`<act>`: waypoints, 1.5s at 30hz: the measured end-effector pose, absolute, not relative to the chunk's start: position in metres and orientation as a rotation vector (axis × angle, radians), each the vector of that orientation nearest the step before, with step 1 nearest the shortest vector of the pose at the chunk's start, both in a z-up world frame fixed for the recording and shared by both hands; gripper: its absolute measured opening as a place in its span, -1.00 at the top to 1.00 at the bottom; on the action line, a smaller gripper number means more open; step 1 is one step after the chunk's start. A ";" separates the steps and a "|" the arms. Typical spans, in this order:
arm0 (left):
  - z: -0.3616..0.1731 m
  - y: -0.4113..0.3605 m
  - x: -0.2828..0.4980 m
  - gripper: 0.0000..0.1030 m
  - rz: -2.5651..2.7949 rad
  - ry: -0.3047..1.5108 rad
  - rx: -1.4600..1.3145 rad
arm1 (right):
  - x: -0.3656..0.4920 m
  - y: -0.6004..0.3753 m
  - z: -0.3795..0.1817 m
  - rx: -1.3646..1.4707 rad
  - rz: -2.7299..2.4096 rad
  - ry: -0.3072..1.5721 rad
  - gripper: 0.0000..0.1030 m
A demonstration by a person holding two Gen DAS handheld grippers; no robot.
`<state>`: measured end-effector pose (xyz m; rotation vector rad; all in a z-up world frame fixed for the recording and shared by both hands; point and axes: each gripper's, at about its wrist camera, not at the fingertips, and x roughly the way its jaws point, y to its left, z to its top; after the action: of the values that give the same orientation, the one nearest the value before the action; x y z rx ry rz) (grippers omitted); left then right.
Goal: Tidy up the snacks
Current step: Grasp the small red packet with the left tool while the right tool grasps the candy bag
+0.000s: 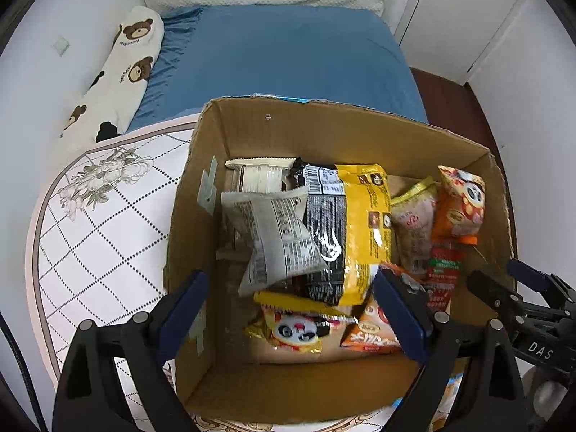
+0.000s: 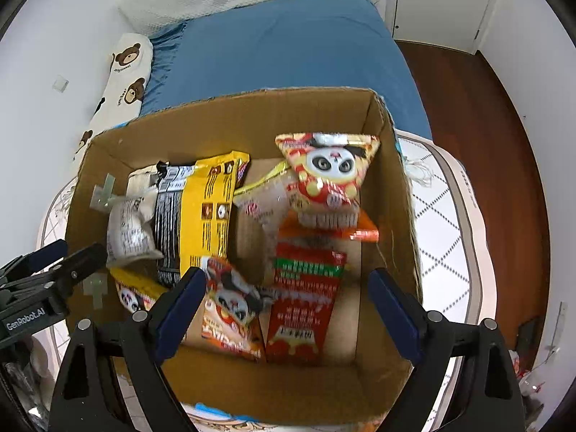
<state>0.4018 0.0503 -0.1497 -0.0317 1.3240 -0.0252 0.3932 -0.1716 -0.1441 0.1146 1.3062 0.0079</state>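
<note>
Clearly the snack packets in the box are light, crinkly and slippery, best pinched at a sealed edge; both grippers hover at 6 o'clock, fingers released.

— What's my box made of?
— I see a cardboard box, matt brown and rough at its cut edges, holding glossy foil-plastic snack packets and a shiny yellow-and-black bag.
— And beneath?
— I see a quilted cloth mat, a blue sheet with a satin sheen, and polished dark wood floor.
</note>
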 end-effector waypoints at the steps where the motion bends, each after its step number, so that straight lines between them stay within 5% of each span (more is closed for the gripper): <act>1: -0.147 0.051 0.396 -0.84 -0.025 1.311 -0.037 | 0.389 -0.171 -0.142 0.114 0.010 1.301 -0.82; 34: -0.028 0.052 0.224 -0.84 -0.062 0.967 -0.046 | 0.206 -0.156 -0.010 0.119 0.086 0.967 -0.82; 45: -0.116 0.061 0.174 -0.85 -0.019 1.179 0.011 | 0.149 -0.237 -0.108 0.309 -0.074 1.198 -0.83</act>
<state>0.1741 0.0611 -0.1161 0.0105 1.1793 -0.0192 0.1487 -0.2368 -0.1076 0.3093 1.1984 -0.0742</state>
